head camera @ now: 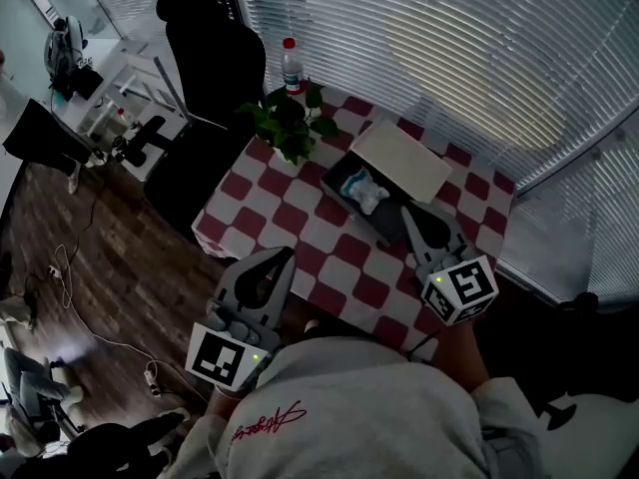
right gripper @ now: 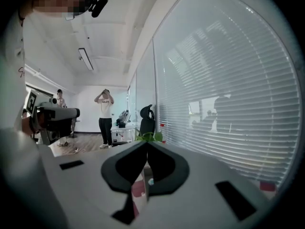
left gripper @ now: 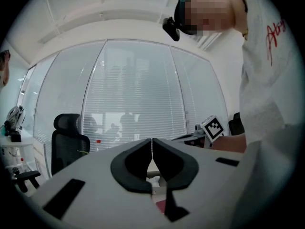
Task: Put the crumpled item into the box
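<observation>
A person is standing at a counter [head camera: 300, 223] covered in red and white checks, holding a gripper in each hand. The crumpled item [head camera: 363, 192], pale and bunched, is lying inside the dark open box [head camera: 337, 180], whose white lid [head camera: 401, 161] is resting just behind it. The right tongs [head camera: 410, 211] are pressed together and empty, hovering at the box's near end. The left tongs [head camera: 285, 255] are likewise pressed together, hanging near the counter's front edge. The placing looks done. To finish well, the right tongs should lift clear without nudging the box rim.
</observation>
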Action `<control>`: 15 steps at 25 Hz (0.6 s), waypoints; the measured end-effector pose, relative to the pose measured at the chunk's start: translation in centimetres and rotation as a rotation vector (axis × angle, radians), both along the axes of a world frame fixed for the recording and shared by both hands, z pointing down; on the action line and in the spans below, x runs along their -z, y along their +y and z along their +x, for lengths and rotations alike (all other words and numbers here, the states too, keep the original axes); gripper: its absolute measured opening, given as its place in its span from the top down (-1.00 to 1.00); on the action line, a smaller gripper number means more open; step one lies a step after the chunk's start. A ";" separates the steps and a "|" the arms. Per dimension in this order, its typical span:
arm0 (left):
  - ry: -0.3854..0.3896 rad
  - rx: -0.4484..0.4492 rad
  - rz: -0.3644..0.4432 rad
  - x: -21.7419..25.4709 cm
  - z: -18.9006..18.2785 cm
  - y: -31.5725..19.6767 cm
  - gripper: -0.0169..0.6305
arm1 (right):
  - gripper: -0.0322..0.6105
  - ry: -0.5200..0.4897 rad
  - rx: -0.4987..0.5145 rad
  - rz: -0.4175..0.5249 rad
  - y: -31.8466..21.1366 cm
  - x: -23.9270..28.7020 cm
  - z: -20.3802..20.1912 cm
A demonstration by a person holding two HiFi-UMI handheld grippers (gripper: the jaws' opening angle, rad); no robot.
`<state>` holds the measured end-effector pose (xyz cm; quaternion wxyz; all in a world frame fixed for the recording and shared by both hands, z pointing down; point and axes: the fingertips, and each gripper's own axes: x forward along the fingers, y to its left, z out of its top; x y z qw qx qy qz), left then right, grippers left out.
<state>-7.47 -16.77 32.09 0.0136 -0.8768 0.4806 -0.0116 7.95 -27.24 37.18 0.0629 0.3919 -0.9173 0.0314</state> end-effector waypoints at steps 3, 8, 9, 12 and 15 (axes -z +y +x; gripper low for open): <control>-0.001 -0.012 0.002 0.0 0.4 -0.4 0.89 | 0.86 -0.018 0.000 0.011 0.5 0.7 0.3; 0.002 -0.032 0.006 -0.1 0.9 -0.8 0.89 | 0.86 -0.029 0.004 0.033 1.3 1.7 0.6; 0.003 -0.034 0.005 -0.1 1.0 -0.9 0.89 | 0.86 -0.034 0.004 0.036 1.4 1.9 0.7; 0.003 -0.045 0.008 -0.1 1.3 -1.2 0.89 | 0.86 -0.050 0.004 0.044 1.8 2.3 0.9; 0.005 -0.055 0.006 -0.2 1.6 -1.4 0.89 | 0.86 -0.058 0.001 0.050 2.3 2.6 1.1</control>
